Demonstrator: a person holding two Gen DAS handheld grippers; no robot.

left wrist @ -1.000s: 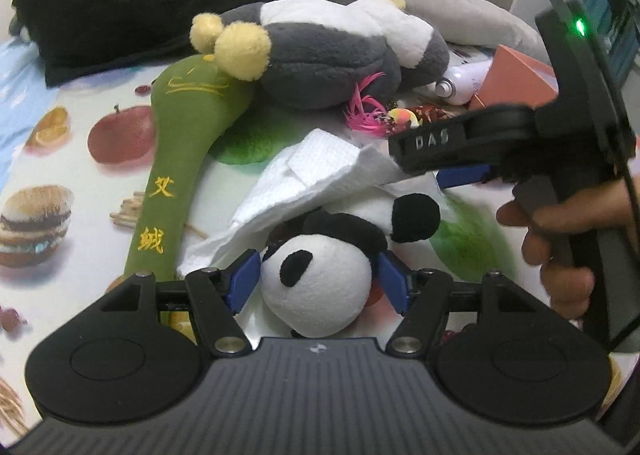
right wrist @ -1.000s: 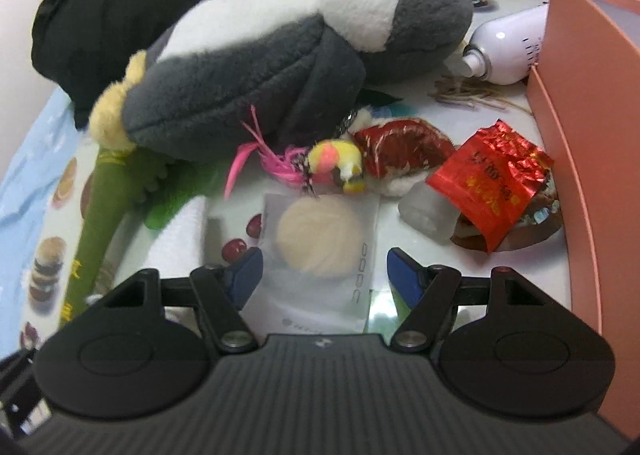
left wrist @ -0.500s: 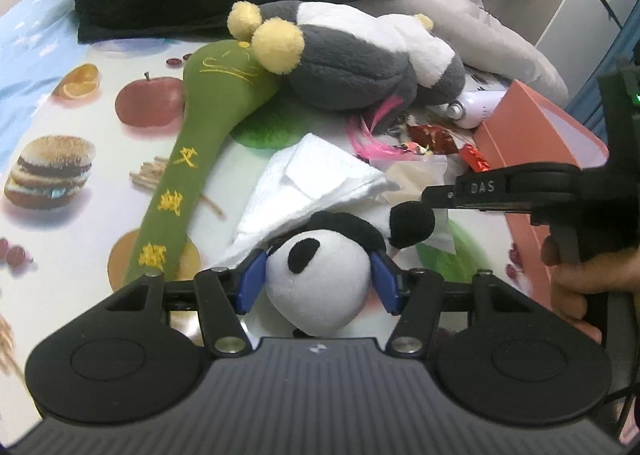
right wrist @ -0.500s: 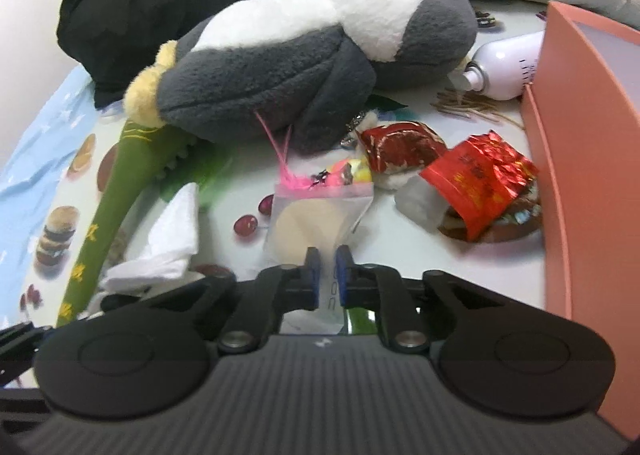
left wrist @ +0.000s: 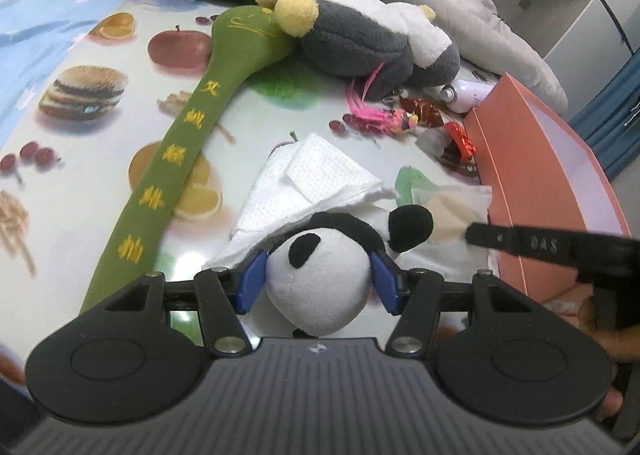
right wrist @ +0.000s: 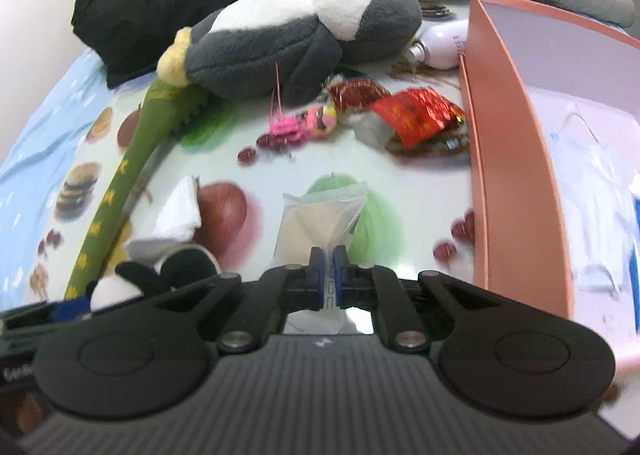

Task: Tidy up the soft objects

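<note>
Lifted off the tablecloth since 1 second ago, the sealed pouch [right wrist: 320,215] hangs pinched in the right gripper [right wrist: 327,275], whose jaws have just closed. The left gripper [left wrist: 318,279] clamps the panda plush [left wrist: 320,275]. Next, I judge: both go into the pink box [right wrist: 516,159] at 3 o'clock.
</note>
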